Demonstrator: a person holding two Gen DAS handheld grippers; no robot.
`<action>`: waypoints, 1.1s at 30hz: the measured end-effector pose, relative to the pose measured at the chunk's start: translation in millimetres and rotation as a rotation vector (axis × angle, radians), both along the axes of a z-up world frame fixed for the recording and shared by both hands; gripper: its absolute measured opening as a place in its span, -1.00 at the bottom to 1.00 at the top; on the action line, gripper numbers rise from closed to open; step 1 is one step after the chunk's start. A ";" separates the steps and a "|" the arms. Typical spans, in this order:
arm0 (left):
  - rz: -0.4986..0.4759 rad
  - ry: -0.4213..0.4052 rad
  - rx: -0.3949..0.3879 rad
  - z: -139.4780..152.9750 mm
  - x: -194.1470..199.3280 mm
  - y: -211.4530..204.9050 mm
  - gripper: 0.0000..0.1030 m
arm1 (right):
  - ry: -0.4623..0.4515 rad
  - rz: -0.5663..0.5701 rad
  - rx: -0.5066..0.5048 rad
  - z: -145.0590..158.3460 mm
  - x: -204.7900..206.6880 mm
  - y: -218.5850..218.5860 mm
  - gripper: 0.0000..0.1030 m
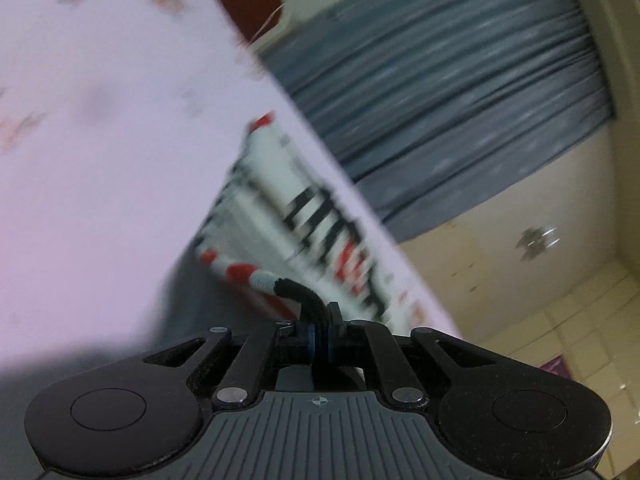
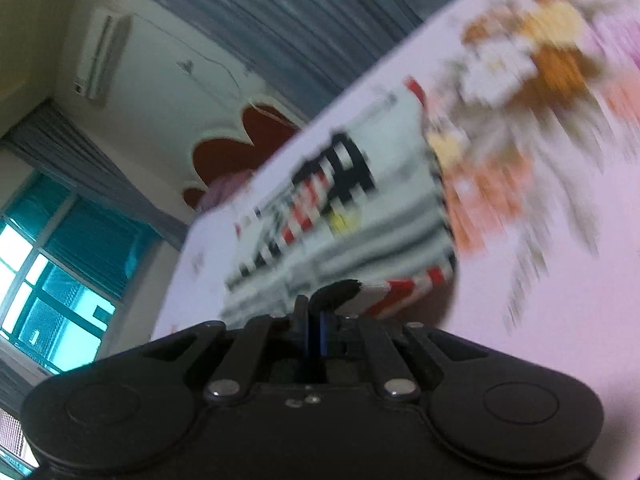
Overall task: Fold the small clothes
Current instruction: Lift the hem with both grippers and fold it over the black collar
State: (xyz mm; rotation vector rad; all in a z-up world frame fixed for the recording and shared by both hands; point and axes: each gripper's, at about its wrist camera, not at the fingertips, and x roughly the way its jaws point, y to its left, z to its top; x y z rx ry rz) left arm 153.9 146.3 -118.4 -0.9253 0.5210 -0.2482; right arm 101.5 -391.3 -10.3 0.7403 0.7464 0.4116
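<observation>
— On the pink floral bedsheet, close to its far edge, lies the small garment: white, with black and red stripes. Beyond that edge I see only grey curtain and cream wall, so there is open air on that side.

— And the near side?

— Bare sheet spreads wide around it, blurred in both views. The left gripper has its fingers pressed together on a black-trimmed corner of the hem, and the right gripper is pinching the other corner the same way.

— Which way does it run?

— Its long axis stretches away from both grippers toward the far edge, slanted in each view; the striped hem is nearest them.
</observation>
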 end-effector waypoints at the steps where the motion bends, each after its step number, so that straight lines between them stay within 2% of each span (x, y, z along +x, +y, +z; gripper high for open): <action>1: -0.002 -0.026 -0.001 9.8 12.7 0.1 -0.91 | -0.021 -0.008 0.004 9.1 11.2 -1.9 -0.91; 5: -0.013 -0.056 -0.016 39.8 73.4 -0.6 -0.91 | -0.059 -0.044 0.011 29.3 63.3 -3.8 -0.91; 8: -0.009 -0.021 0.003 53.7 130.9 -2.8 -0.91 | -0.052 -0.066 -0.001 34.8 113.4 -5.6 -0.91; 12: -0.010 0.022 0.019 59.9 202.9 -3.8 -0.91 | -0.002 -0.100 0.026 25.0 177.8 -9.5 -0.91; 16: -0.028 0.116 0.045 43.8 271.8 -5.6 -0.91 | 0.073 -0.121 0.054 5.6 236.0 -9.0 -0.91; 20: -0.045 0.243 0.034 9.9 319.0 -2.8 -0.91 | 0.187 -0.141 0.077 -31.2 286.0 -9.3 -0.91; 22: -0.051 0.277 0.012 -2.6 337.2 -0.5 -0.91 | 0.232 -0.156 0.077 -48.1 302.3 -8.4 -0.91; 24: -0.061 0.258 -0.032 -11.2 349.4 0.4 -0.91 | 0.268 -0.169 0.104 -66.2 314.4 -10.2 -0.90; 26: -0.046 0.225 -0.110 -20.2 359.4 3.4 -0.91 | 0.275 -0.182 0.148 -80.9 323.0 -13.0 -0.82; 27: -0.044 0.209 -0.125 -23.1 361.9 3.3 -0.90 | 0.265 -0.195 0.173 -86.2 325.8 -14.4 -0.68; 28: -0.045 0.194 -0.127 -25.9 367.3 3.0 -0.90 | 0.251 -0.220 0.185 -90.0 327.3 -15.9 -0.41; 30: -0.051 0.179 -0.111 -29.4 374.5 0.4 -0.90 | 0.206 -0.301 0.169 -91.1 327.2 -19.6 -0.09; 31: -0.056 0.173 -0.094 -27.2 375.7 -2.2 -0.85 | 0.187 -0.329 0.155 -89.9 326.9 -20.8 -0.06; 32: -0.062 0.151 -0.071 -23.1 375.4 -4.3 -0.75 | 0.168 -0.347 0.156 -88.3 326.0 -22.4 -0.06; 33: -0.071 0.119 -0.043 -17.5 373.6 -6.7 -0.35 | 0.147 -0.354 0.158 -85.7 324.1 -23.4 -0.06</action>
